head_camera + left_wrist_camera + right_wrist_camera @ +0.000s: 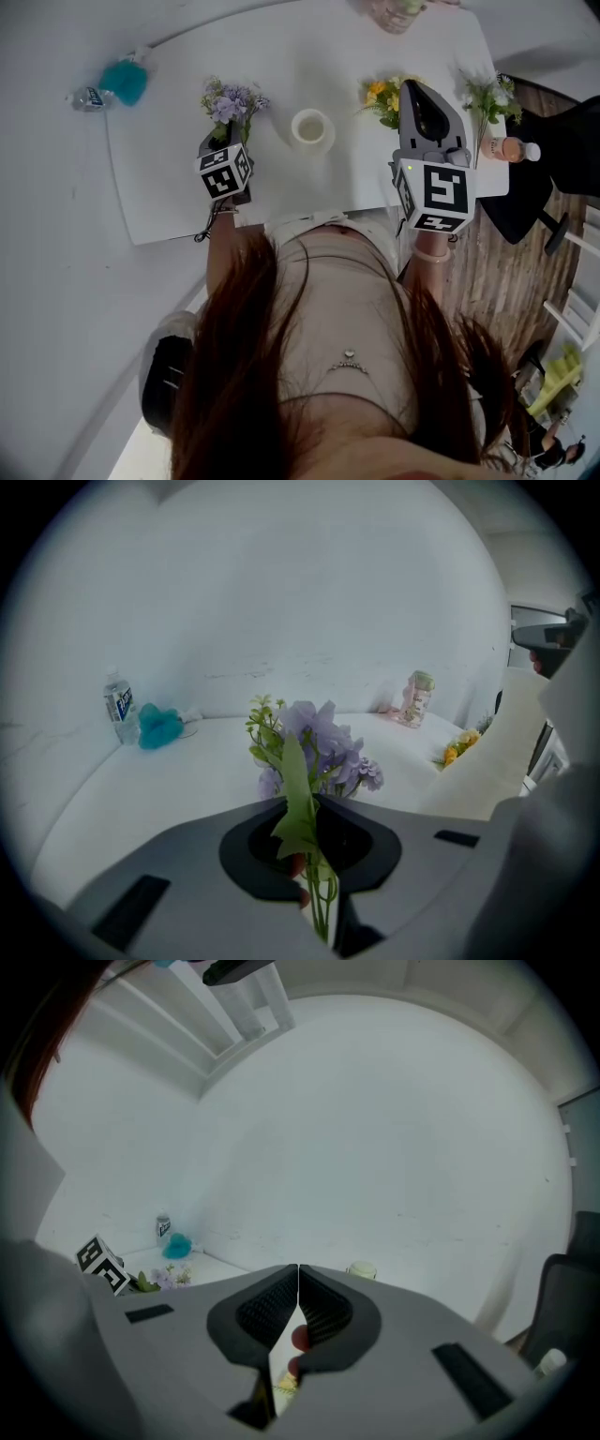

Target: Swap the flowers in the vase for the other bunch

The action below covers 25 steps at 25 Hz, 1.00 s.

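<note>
A purple bunch [231, 100] with green leaves stands up from my left gripper [227, 133], which is shut on its stems [322, 892]; the blooms [319, 747] fill the middle of the left gripper view. The white vase [311, 127] stands on the table to the right of that bunch, and nothing shows in its mouth. A yellow bunch [383, 97] lies on the table right of the vase, beside and partly under my right gripper [419, 87]. That gripper [298, 1281] is shut, with nothing between its jaws.
The white table [169, 187] also bears a water bottle [89, 97] and a teal fluffy thing [125, 81] at the far left. A white-and-green bunch [489, 96] and a small bottle [511, 148] sit by the right edge. A pinkish jar [417, 697] stands at the back.
</note>
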Each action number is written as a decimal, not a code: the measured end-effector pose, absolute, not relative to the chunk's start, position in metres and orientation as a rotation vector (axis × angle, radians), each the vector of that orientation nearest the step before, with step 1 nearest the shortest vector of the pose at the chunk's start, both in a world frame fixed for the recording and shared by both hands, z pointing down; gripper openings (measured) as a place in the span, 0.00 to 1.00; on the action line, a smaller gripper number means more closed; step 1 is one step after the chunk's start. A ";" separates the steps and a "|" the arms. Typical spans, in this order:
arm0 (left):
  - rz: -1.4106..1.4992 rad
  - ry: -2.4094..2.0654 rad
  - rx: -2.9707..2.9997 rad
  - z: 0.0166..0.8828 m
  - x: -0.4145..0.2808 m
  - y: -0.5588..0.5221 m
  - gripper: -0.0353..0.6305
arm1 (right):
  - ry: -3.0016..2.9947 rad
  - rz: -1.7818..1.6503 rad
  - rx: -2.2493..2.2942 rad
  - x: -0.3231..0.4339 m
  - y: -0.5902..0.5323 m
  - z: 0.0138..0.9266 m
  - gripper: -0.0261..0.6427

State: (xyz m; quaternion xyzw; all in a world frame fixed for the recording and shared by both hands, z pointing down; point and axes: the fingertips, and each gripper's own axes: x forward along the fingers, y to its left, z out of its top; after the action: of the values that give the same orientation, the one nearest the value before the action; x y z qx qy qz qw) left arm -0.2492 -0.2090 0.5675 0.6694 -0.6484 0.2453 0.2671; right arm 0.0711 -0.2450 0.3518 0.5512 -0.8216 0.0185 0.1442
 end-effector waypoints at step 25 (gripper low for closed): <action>0.615 -1.663 1.788 0.569 -0.252 -0.199 0.37 | -2.426 0.004 1.565 0.055 -0.217 0.333 0.08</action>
State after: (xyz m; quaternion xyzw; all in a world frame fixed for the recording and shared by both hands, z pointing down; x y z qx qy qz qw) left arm -0.2523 -0.1990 0.5692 0.6759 -0.6286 0.2324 0.3066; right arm 0.0553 -0.2173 0.3328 0.5376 -0.8336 0.0014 0.1270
